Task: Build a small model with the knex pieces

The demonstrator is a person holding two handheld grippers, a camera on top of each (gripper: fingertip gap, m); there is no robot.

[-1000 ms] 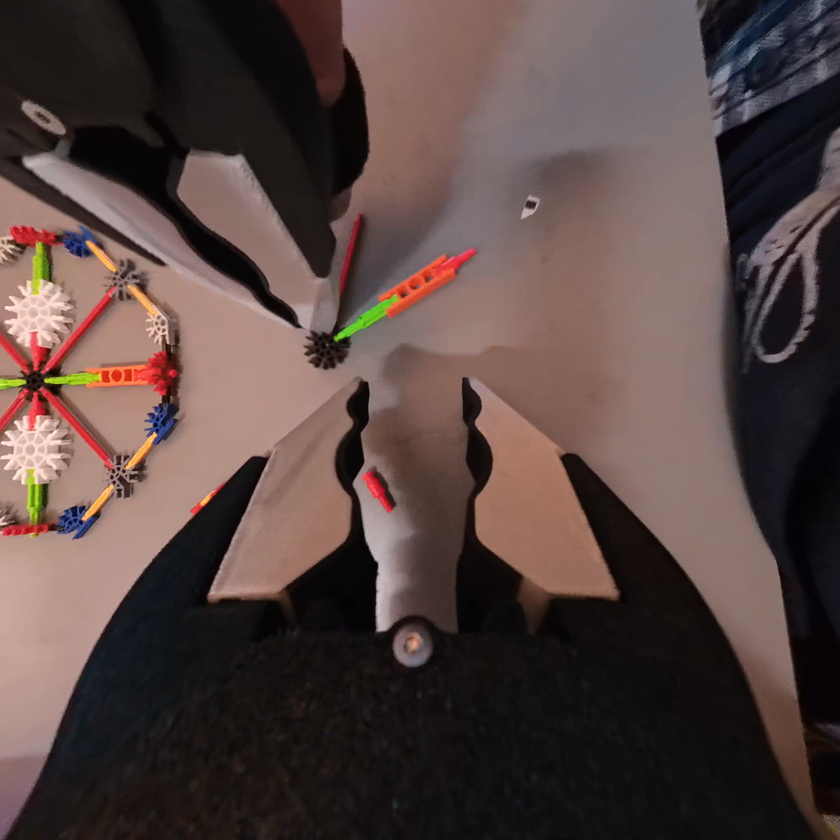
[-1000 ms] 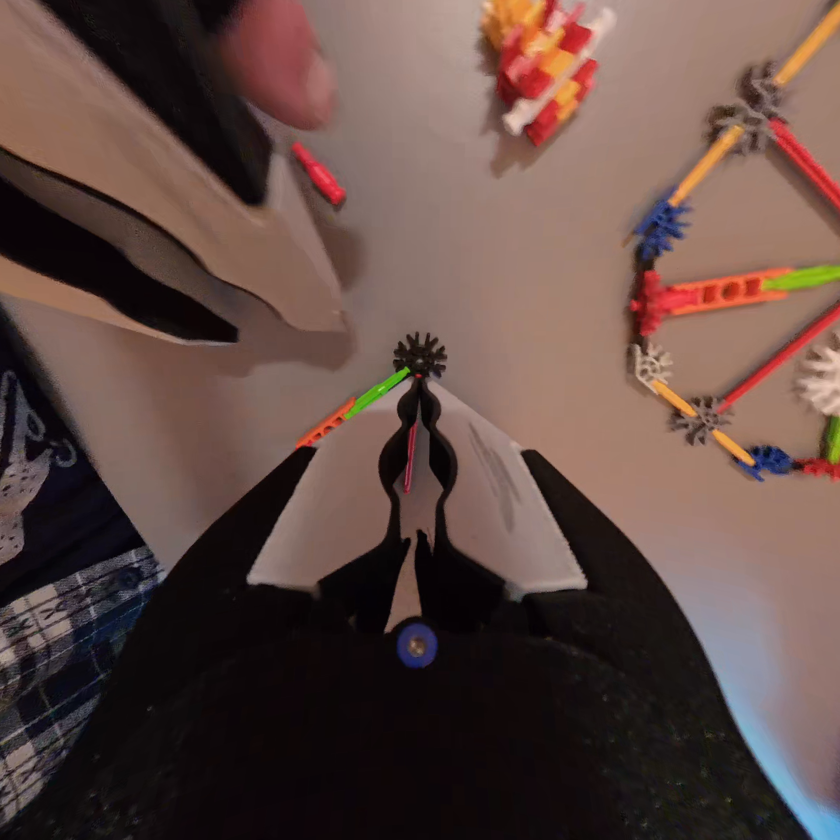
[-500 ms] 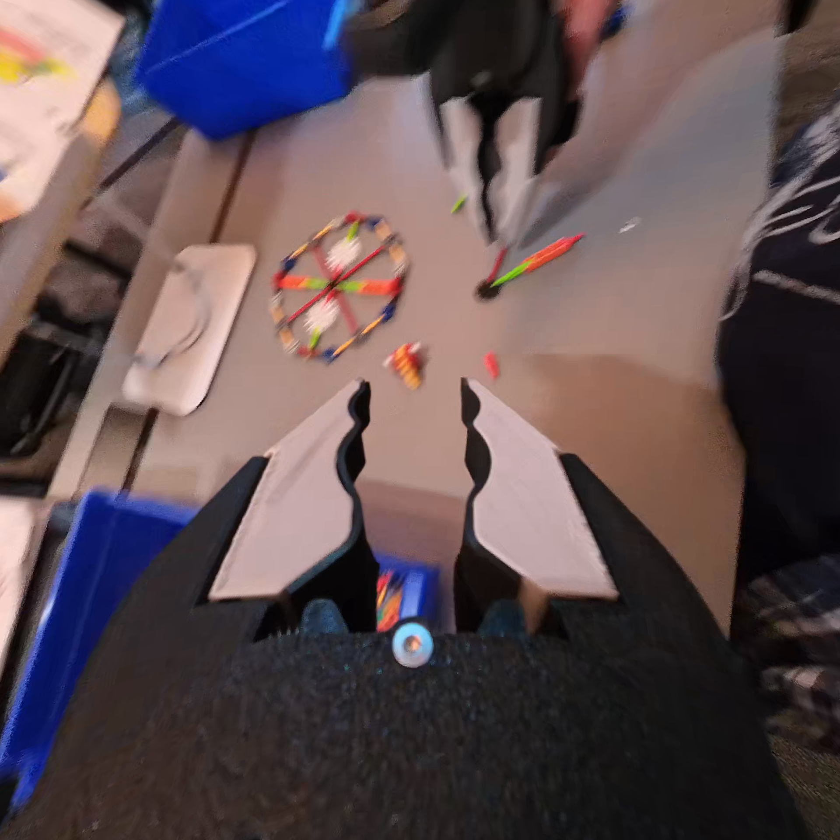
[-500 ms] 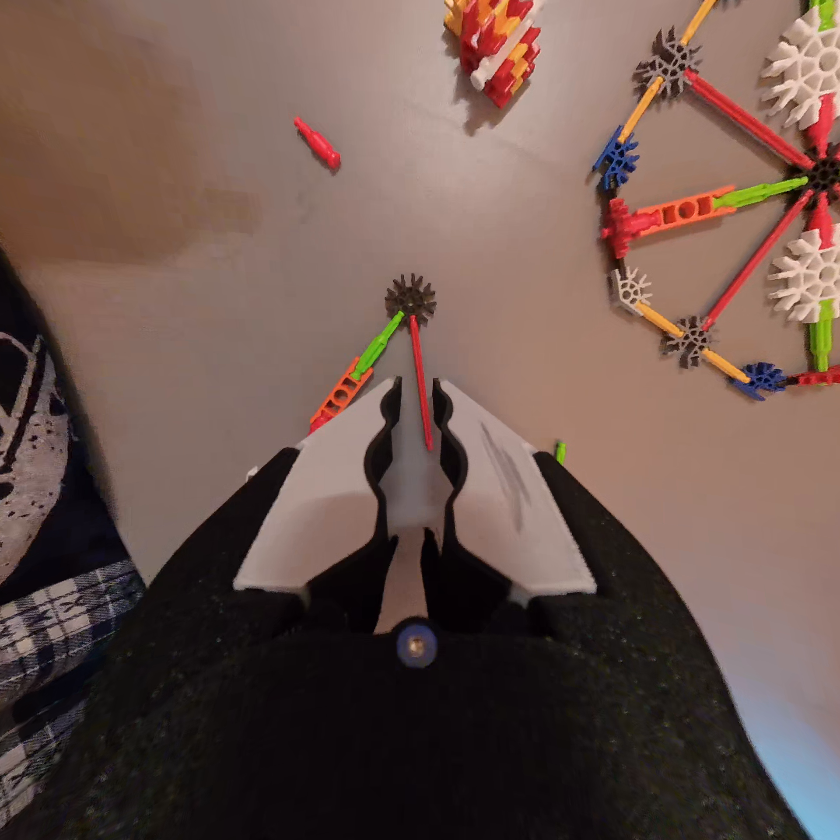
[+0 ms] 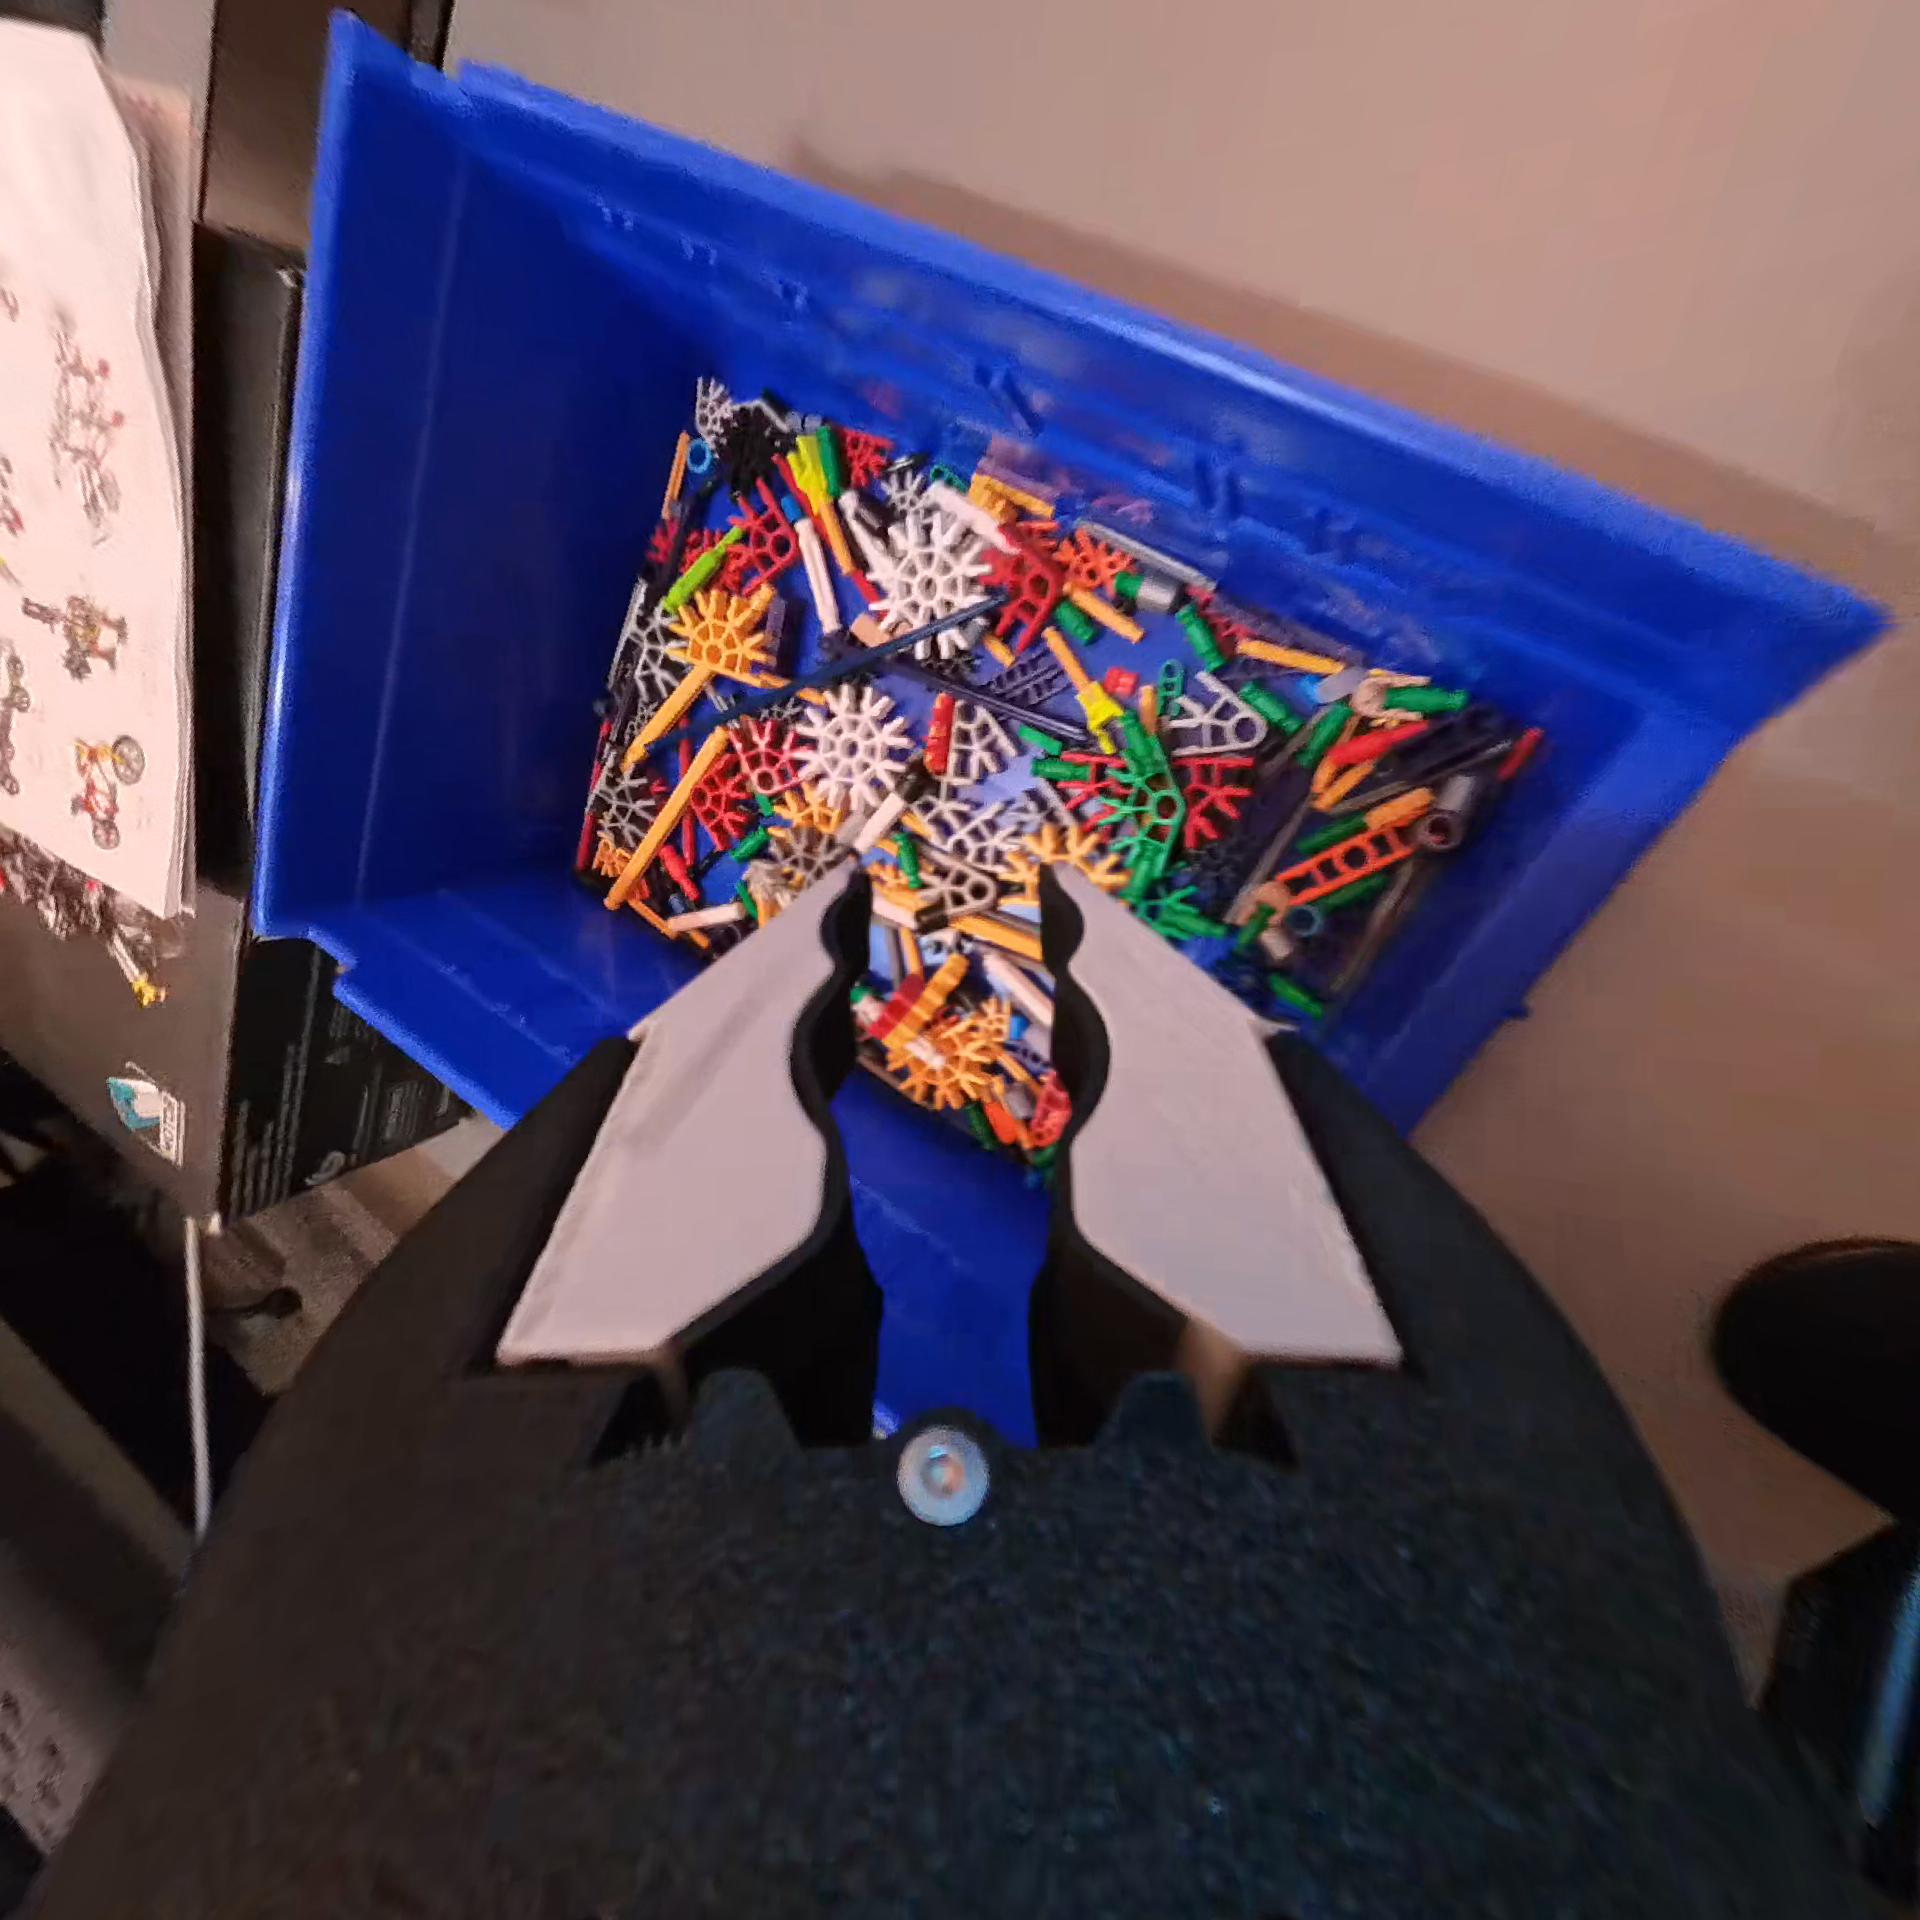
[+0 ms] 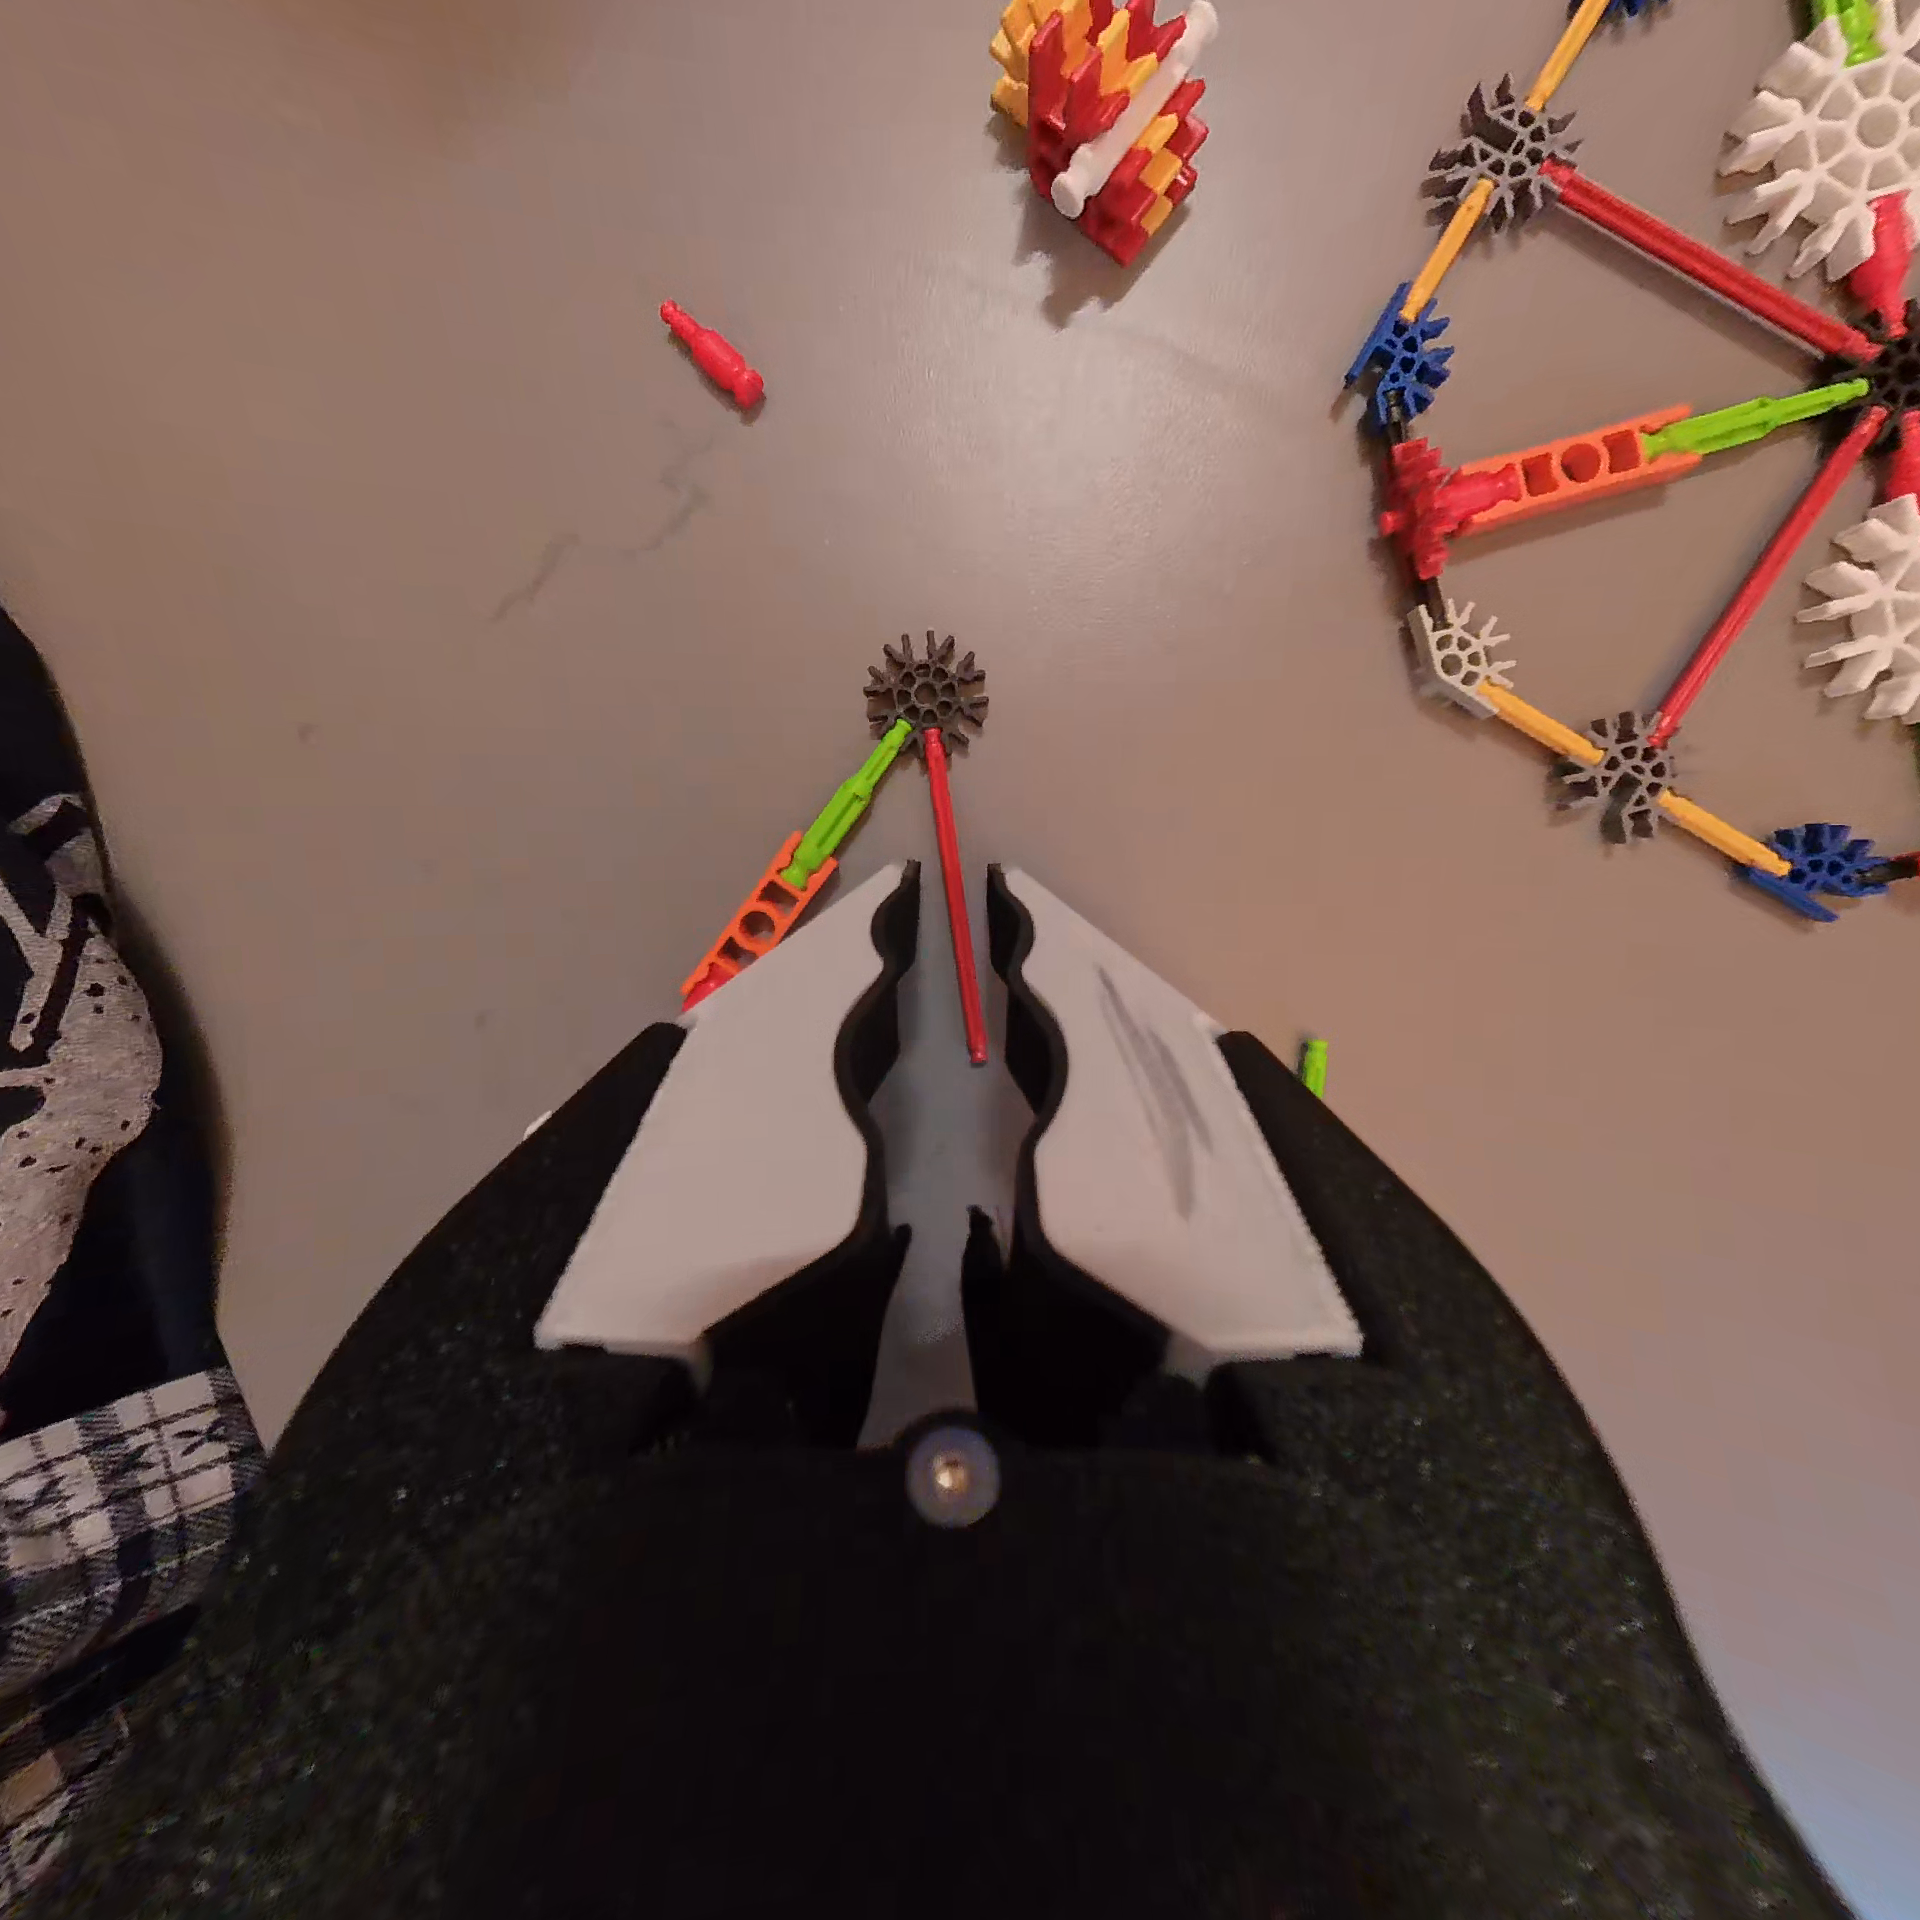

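The left tool (image 5: 951,883) hangs over a blue bin (image 5: 436,520), its jaws well apart and nothing between them. The fingertips are above the near part of a heap of loose construction pieces (image 5: 935,727): rods, white and orange snowflake hubs, and green and red connectors, tangled together and overlapping. The pieces fill the bin's right half, and its left half is bare. A printed sheet (image 5: 83,468) lies beyond the bin's left wall.

The right tool (image 6: 951,873) is low over the tabletop (image 6: 416,520), its jaws slightly apart. A thin red rod (image 6: 940,810) runs up the gap between them with space on both sides, so it is not pinched. Its far end sits in a dark round hub (image 6: 925,691) just ahead of the fingertips. A green rod (image 6: 847,795) with an orange link (image 6: 764,920) leaves the same hub and passes under the left finger. A short red peg (image 6: 712,353) lies further off, well apart. A red-and-yellow stack (image 6: 1112,125) is beyond it, and a spoked wheel (image 6: 1662,457) is near the right edge.
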